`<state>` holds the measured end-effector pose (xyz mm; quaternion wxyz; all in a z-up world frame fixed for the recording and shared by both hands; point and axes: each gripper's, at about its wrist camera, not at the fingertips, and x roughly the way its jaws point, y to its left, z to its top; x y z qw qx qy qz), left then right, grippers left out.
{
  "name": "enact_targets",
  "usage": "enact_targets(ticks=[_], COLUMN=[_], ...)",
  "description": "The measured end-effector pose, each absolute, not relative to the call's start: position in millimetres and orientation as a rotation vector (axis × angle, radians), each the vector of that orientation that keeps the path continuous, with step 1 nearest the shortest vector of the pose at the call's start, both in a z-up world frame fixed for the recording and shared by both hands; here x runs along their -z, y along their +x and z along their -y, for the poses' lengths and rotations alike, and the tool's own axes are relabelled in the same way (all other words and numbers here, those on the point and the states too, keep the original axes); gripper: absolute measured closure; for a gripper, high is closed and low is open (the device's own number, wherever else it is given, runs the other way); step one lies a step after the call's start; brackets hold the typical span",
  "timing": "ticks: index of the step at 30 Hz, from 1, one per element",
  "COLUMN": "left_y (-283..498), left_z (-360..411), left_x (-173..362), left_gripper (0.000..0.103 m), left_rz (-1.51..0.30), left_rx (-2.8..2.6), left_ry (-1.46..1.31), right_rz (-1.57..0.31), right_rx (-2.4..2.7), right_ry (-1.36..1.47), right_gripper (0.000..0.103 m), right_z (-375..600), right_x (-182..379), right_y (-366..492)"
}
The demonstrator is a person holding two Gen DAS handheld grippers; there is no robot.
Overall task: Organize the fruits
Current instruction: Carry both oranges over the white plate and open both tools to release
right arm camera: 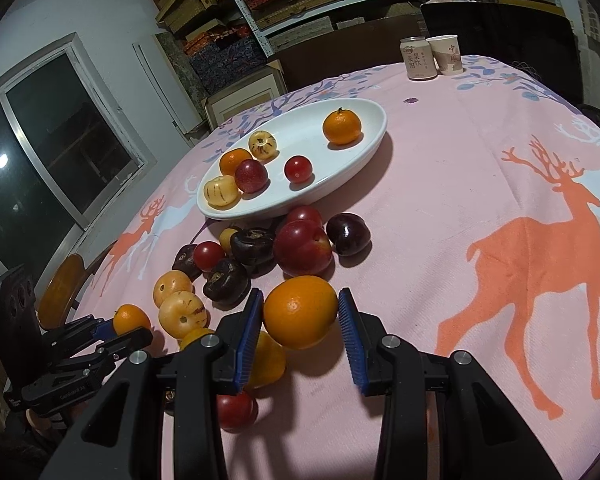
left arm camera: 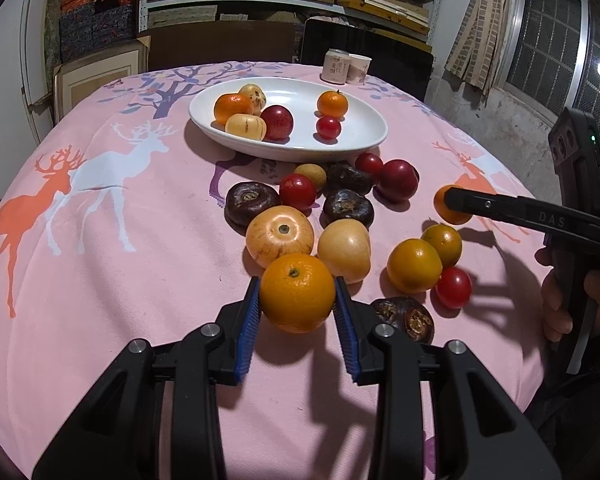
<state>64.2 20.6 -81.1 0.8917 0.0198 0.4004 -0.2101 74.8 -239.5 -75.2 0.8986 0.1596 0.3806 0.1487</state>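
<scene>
Right, my left gripper (left arm camera: 296, 304) pinches a round orange tangerine (left arm camera: 296, 298) at the loose pile's near edge — my right gripper (right arm camera: 300, 320) brackets a larger smooth orange (right arm camera: 300, 312), its left pad touching, the right just off. The white oval dish (left arm camera: 364, 136) sits beyond; bare pink deer-print tablecloth (right arm camera: 480, 200) lies right.

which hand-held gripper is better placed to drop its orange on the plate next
Left, probably: the left hand-held gripper has both pads pressed on an orange, with the white plate straight ahead. The right hand-held gripper shows a gap beside the other orange.
</scene>
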Motion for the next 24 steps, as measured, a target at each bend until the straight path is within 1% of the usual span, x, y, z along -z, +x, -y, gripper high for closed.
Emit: enact_targets(ticks=[3,8,15,18,22,23,24], left_y=[70.1,89.4,159.0,192.6,229.9,236.3,240.2], left_z=[-21.9,-10.3,26.0,41.0,63.2,67.3,70.4], left_x=[73.8,44.7,13.2,14.2,26.6,30.6,33.7], left_gripper=[0.069,0.069,0.069,0.068,0.068,0.064,0.054], left_rz=[-0.828,-0.77,-0.736,-0.762,-0.809,-0.817,-0.826], left_rx=[0.432,0.425,0.434,0.45,0.463,0.467,0.47], left_ry=[0.032,0.081,0.13,0.123,0.127,0.129,0.128], right_rz=[-0.774,-0.735,-0.706,-0.735,-0.79,-0.794,-0.798], right_rx=[-0.311,-0.304,-0.302,-0.274,-0.251,-0.251,-0.254], right_ry=[0.341,0.329,0.327,0.321,0.317,0.321,0.327], right_gripper=[0.064,0.064,0.064,0.064,0.064,0.062,0.055], right_z=[245.5,250.6,247.5,243.5,238.7,238.1,237.7], right_x=[65.8,41.4,2.8,5.1,21.9,24.5,26.7], right_y=[75.4,93.1,156.3,191.1,228.0,233.2,236.6])
